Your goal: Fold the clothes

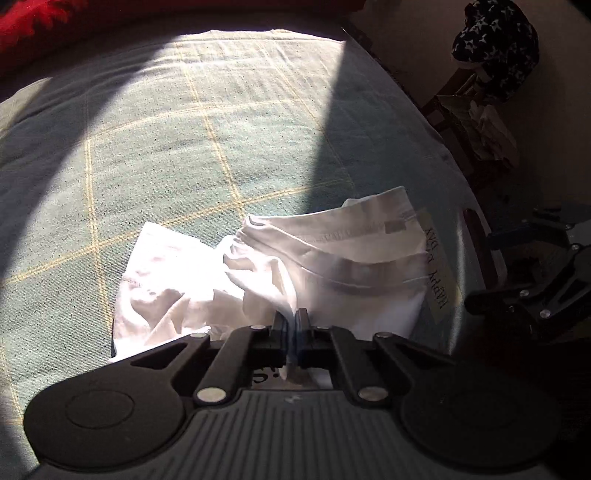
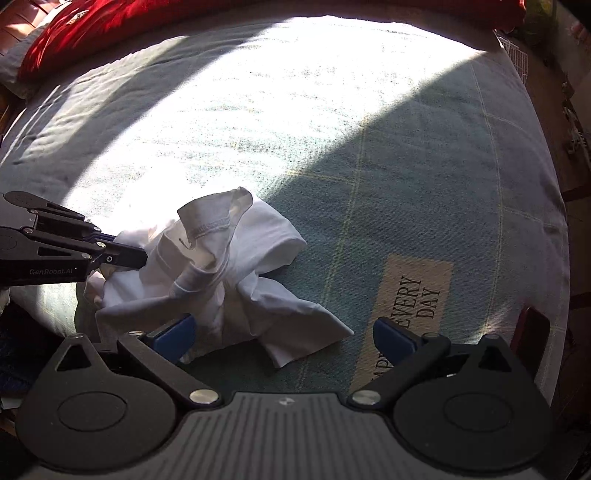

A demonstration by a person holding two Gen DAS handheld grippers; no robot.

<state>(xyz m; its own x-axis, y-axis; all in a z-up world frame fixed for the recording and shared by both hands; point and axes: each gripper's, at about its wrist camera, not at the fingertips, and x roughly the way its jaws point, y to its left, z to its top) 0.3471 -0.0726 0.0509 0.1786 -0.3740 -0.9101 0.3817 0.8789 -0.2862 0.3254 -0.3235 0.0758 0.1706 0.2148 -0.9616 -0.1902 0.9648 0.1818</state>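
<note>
Our left tool (image 1: 291,321) pinches the near edge of the crumpled white cotton garment (image 1: 280,273), fingers closed together. It lies on a grey-green checked bed cover (image 1: 166,155), half sunlit. Our right tool (image 1: 535,280) sits at far right.

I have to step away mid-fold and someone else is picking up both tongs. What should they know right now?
Left tongs: shut on the near edge of the white shirt.
Right tongs: open, holding nothing, hovering just in front of the shirt's near side.
Shirt: crumpled in a heap on the green checked bedspread, next to its printed label. Hem and sleeves are bunched, no clean fold visible.
Done: only the left grip.
Left: probably grab a second edge with the right tongs, spread the shirt flat, then fold it. A red cloth lies at the far end of the bed, untouched.
</note>
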